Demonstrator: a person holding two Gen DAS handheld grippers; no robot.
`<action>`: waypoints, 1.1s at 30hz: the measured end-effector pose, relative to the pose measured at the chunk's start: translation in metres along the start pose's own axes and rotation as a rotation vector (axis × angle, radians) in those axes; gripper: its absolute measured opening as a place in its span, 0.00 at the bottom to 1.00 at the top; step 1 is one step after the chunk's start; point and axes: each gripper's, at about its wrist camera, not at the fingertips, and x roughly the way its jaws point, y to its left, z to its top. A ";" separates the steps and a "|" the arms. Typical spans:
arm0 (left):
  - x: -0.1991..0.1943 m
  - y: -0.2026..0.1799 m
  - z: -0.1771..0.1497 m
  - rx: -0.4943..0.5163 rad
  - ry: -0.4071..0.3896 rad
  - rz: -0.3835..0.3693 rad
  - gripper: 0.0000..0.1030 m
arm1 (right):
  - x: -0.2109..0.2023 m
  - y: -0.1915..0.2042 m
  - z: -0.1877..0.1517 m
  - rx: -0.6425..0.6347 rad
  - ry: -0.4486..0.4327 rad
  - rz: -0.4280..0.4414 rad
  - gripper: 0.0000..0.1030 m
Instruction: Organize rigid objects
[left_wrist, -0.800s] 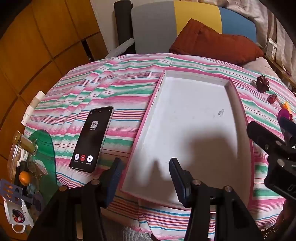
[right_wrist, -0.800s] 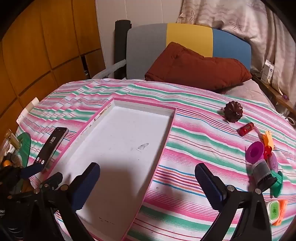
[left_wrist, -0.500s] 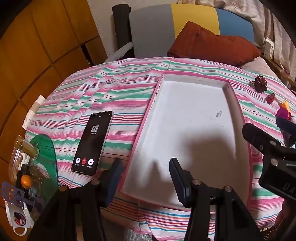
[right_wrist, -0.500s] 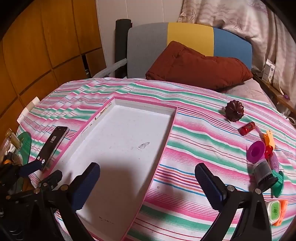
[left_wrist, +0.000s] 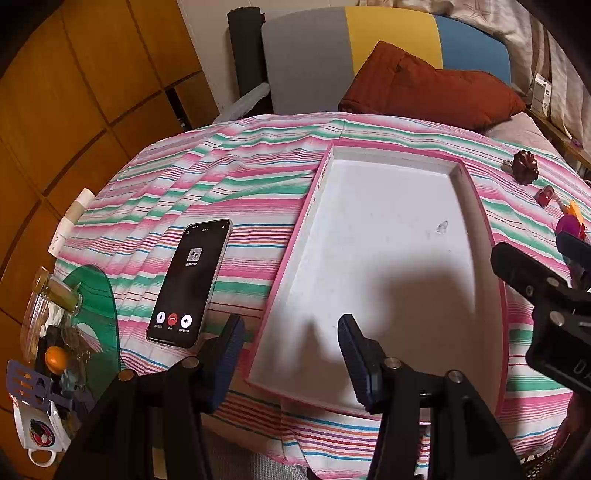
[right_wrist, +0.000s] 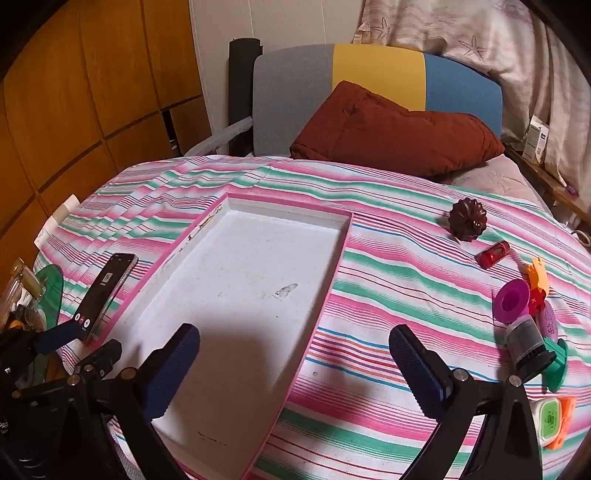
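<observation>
Little has changed over the last moment: both views have drawn back and lifted slightly, so that more of the striped cloth (left_wrist: 236, 192) is taken in, and nothing has been picked up.

The left tool (left_wrist: 290, 350) is held wide and empty, astride the near left rim of the tray (left_wrist: 476, 206), with the phone (left_wrist: 190, 282) at about 10 o'clock of it (screen lit, call buttons showing). The right tool (right_wrist: 295, 363) is likewise held wide and empty, over the tray's right rim.

The tray holds no objects, so the sorting is judged not yet begun. The toys (right_wrist: 524, 306) lie in a cluster at 3 o'clock, well apart from the tray, with a brown mould (right_wrist: 467, 219) at 1 o'clock.

Beyond the cloth-covered surface, a rust cushion (right_wrist: 395, 129) and wooden panels (right_wrist: 85, 92) are seen.
</observation>
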 end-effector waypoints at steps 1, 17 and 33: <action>0.000 0.000 0.000 0.000 0.000 0.001 0.52 | 0.000 0.000 0.000 -0.002 -0.001 0.003 1.00; 0.000 0.002 -0.001 -0.008 0.005 -0.007 0.52 | -0.002 0.003 0.001 -0.010 -0.010 -0.008 1.00; -0.002 0.006 0.003 -0.024 -0.001 -0.052 0.52 | -0.005 0.000 0.001 -0.029 -0.029 -0.020 1.00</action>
